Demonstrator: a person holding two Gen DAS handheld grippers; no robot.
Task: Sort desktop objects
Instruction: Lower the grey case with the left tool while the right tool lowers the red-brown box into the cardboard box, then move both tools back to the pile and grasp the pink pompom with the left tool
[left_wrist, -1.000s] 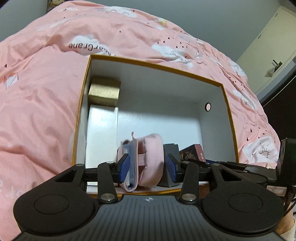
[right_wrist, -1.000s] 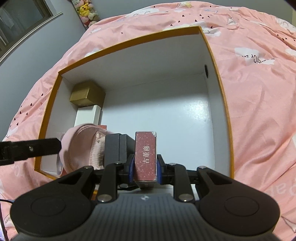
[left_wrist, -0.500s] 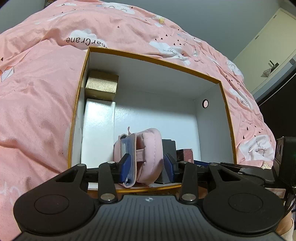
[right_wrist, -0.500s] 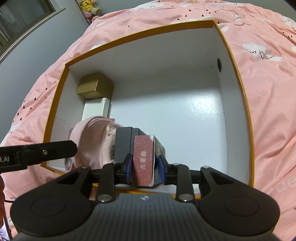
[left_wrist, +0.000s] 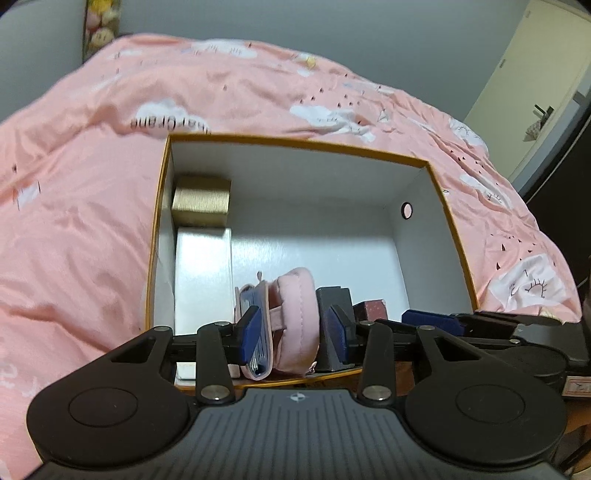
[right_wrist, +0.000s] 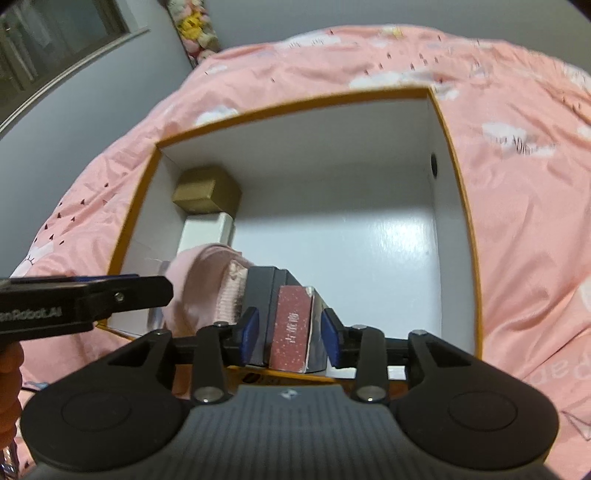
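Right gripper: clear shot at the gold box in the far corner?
Probably yes. The right gripper, jaws opening around the red carton, has bare box floor ahead to the gold box; nothing covers it, though the white box abuts it.

Pink cloud-print bedspread (left_wrist: 92, 221), grey wall (left_wrist: 332, 44), cream door (left_wrist: 535, 74), window (right_wrist: 55, 40).

I see the open white cardboard box with orange rim (right_wrist: 460, 192) on the bed. Along its near wall stand a pink padded fabric pouch (left_wrist: 295, 317), a dark grey block (left_wrist: 334, 302) and a red speckled carton (right_wrist: 291, 328), seemingly upright.
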